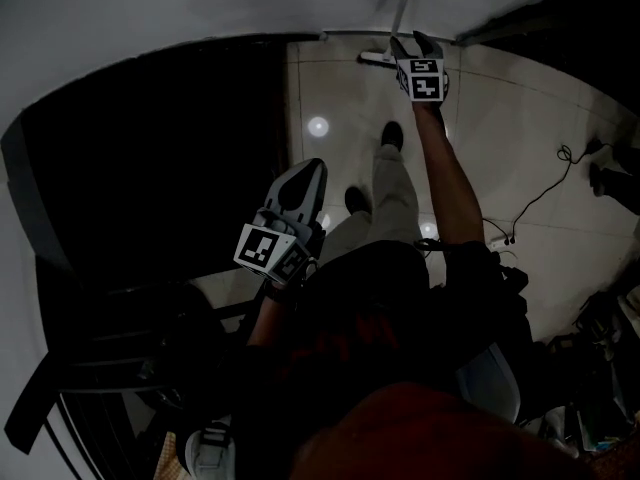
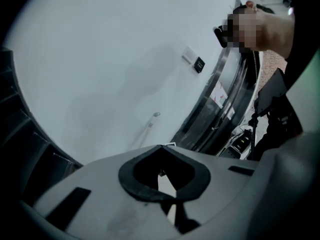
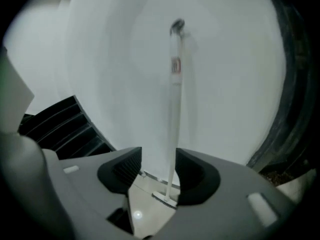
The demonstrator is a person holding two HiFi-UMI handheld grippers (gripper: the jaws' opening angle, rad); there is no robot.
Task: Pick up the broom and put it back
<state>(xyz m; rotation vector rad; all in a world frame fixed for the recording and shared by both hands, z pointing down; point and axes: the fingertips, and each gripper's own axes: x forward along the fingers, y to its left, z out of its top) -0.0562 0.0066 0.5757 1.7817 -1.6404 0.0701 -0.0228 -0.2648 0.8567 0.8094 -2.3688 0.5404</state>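
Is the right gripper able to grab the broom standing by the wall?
Probably yes. The right gripper has its jaws apart and points straight at the broom, which stands against the white wall. Nothing shows between them. It may need to go a little closer first.

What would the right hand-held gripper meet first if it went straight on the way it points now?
The broom, upright against the white wall. Its handle lines up in the gap between the open jaws of the right hand-held gripper and seems to lie ahead of them, though depth is unclear.
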